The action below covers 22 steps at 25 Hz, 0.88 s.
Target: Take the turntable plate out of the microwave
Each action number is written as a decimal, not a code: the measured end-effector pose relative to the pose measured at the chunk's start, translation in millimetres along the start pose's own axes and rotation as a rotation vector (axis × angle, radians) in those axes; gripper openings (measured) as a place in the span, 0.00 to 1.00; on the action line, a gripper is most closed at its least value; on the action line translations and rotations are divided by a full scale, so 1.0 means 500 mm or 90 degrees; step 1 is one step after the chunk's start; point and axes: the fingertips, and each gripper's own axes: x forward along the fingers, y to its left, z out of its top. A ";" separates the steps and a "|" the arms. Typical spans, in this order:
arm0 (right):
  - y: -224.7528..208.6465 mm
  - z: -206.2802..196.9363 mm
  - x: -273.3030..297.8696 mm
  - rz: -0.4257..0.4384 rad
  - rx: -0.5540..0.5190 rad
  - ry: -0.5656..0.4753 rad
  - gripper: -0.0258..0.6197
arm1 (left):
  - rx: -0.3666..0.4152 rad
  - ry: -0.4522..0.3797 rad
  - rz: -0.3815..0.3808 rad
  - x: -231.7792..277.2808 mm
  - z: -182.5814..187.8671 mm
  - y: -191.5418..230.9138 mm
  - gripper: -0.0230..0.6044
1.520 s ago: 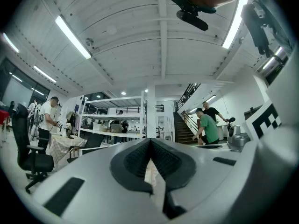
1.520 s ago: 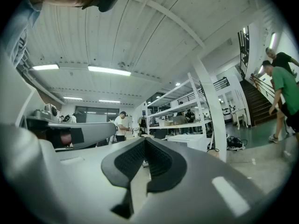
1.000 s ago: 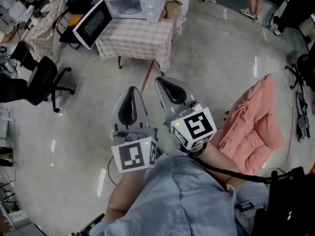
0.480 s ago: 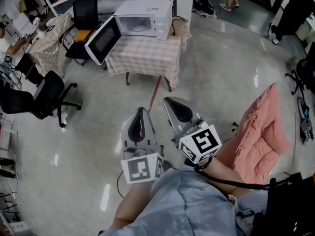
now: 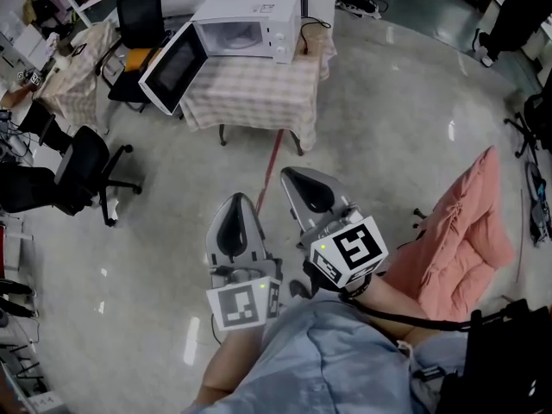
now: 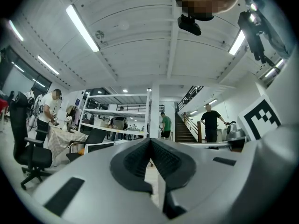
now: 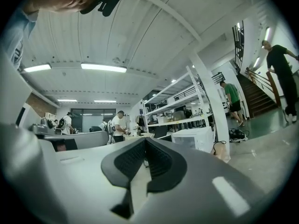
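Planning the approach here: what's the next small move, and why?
Probably step closer to the microwave: its door already stands open, but its table lies across the floor from the left gripper and right gripper, both shut and empty, so nothing is reachable yet.

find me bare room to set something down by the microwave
Free: the table in front of the microwave, right of its open door; also the floor between table and pink cushion. Crowded: the left side, around the chairs.
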 end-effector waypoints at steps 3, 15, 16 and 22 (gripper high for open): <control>-0.040 0.000 0.053 0.002 0.009 -0.002 0.04 | 0.015 0.009 0.003 0.058 -0.003 0.015 0.05; -0.238 0.016 0.223 0.009 0.048 -0.004 0.04 | 0.053 0.027 0.004 0.315 -0.007 0.014 0.05; -0.254 0.021 0.232 0.011 0.049 -0.005 0.04 | 0.055 0.025 0.002 0.334 -0.006 0.009 0.05; -0.321 0.038 0.275 0.016 0.058 -0.014 0.04 | 0.073 0.018 -0.006 0.414 0.001 -0.012 0.05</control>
